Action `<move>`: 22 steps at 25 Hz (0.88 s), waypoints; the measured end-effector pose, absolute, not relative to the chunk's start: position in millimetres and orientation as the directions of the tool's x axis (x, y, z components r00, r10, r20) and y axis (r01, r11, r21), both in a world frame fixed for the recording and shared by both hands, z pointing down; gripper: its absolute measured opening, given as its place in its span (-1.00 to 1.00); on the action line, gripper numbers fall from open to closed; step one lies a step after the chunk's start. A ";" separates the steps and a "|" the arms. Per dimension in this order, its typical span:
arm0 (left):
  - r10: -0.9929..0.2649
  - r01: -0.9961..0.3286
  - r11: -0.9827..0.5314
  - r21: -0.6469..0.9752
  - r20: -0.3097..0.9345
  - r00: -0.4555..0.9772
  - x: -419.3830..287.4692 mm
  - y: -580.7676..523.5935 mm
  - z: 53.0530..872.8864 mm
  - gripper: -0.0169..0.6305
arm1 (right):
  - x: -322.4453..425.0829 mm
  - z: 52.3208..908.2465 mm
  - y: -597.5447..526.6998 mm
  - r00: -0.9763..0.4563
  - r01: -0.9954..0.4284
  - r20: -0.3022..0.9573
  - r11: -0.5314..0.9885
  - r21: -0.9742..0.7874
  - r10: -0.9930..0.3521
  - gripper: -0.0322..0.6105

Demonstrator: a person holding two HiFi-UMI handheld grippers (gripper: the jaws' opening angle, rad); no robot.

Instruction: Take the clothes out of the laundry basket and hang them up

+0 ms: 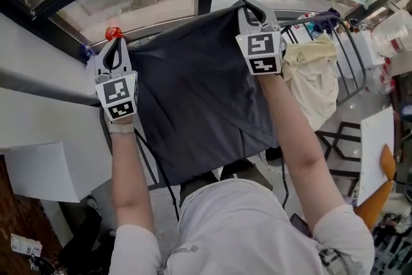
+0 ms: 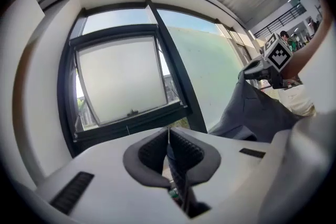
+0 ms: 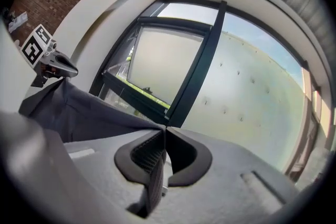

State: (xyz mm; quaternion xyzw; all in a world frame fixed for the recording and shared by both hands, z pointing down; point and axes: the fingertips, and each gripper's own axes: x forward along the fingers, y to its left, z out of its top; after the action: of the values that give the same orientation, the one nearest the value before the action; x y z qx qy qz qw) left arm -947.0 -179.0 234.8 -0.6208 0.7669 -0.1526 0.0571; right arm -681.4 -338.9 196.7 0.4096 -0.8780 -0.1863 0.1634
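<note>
Over on the left, the left gripper [image 2: 168, 132] is lifted up in front of the window [image 1: 129, 0]. Its jaws are pressed together on one top corner of a dark grey garment [image 1: 193, 100], and a thin fold of the cloth runs down between the ribbed pads. The left forearm [image 1: 129, 170] reaches almost straight up from the shoulder, with the marker cube facing back toward the person. From that corner the garment spreads across to the right as one wide sheet. Its top edge is pulled fairly taut between the two tools, and the rest hangs loose in front of the person's chest, well clear of the floor. The right gripper [image 3: 164, 128] sits a little higher than the left. Its jaws are likewise closed tight on the other top corner, and the cloth comes into the very tip from the left side. The right forearm [image 1: 293, 138] slants up and inward to meet it. Further right, behind that arm, a cream cloth [image 1: 312, 74] is draped over a drying rack [image 1: 351, 55], apart from the dark garment.
</note>
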 end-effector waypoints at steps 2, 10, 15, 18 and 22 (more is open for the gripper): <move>-0.966 -0.949 0.145 -0.280 0.168 -0.198 -946.6 -187.7 273.6 -0.93 | -680.6 230.6 -339.7 -0.587 -0.646 0.207 0.607 0.464 -0.783 -0.86; -0.930 -0.977 0.032 -0.211 0.353 -0.106 -930.7 -198.8 380.1 -0.92 | -671.6 342.4 -329.0 -0.508 -0.611 0.436 0.667 0.426 -0.743 -0.86; -0.899 -0.985 -0.016 -0.173 0.433 -0.062 -924.8 -196.0 425.3 -0.93 | -671.4 397.1 -307.8 -0.481 -0.589 0.555 0.719 0.369 -0.679 -0.86; -0.892 -0.986 -0.040 -0.160 0.450 -0.037 -916.6 -190.4 438.2 -0.92 | -669.8 419.4 -292.0 -0.490 -0.579 0.606 0.754 0.310 -0.626 -0.71; -0.885 -0.983 -0.082 -0.161 0.465 -0.002 -903.8 -185.1 443.8 -0.64 | -664.3 435.6 -274.2 -0.508 -0.597 0.640 0.771 0.220 -0.576 -0.16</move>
State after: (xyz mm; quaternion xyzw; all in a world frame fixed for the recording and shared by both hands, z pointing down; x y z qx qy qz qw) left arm -903.8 -185.1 443.8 -0.6984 0.6690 -0.2312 -0.1059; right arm -664.3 -274.2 435.6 0.3378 -0.8682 0.0145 0.3631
